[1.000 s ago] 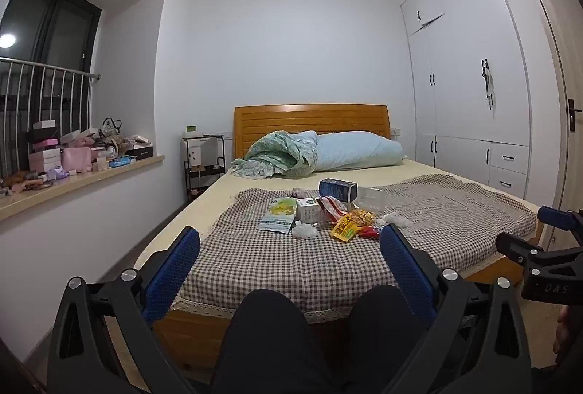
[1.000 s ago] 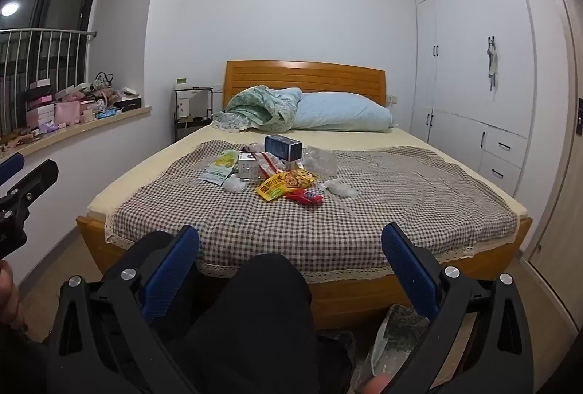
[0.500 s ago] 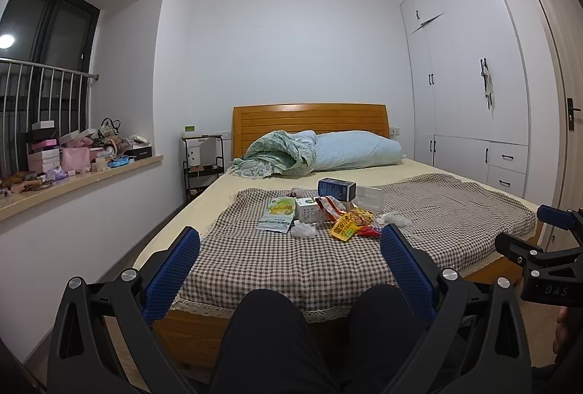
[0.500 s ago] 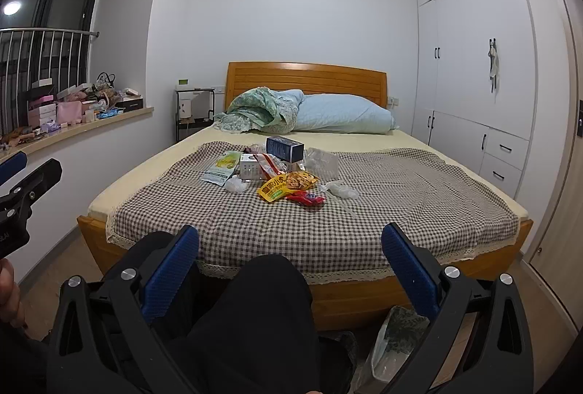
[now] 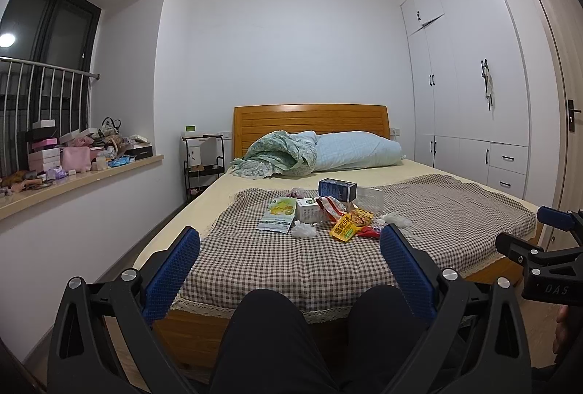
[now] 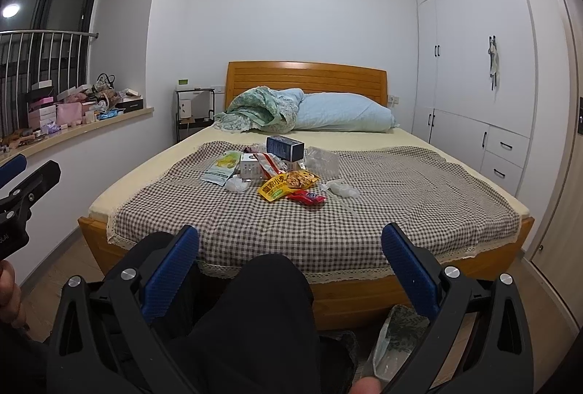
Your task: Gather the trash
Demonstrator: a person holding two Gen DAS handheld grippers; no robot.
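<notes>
Checked cloth [image 6: 382,197] on the bed [image 6: 364,288] is being partly hidden by dark trousers [image 6: 262,313]; both left tongs [image 5: 289,248] and right tongs [image 6: 289,248] are being held spread; a bag [image 6: 397,339] is being cut off at lower right.

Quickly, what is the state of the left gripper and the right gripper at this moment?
Left gripper: open, holding nothing, short of the bed.
Right gripper: open, holding nothing.
</notes>
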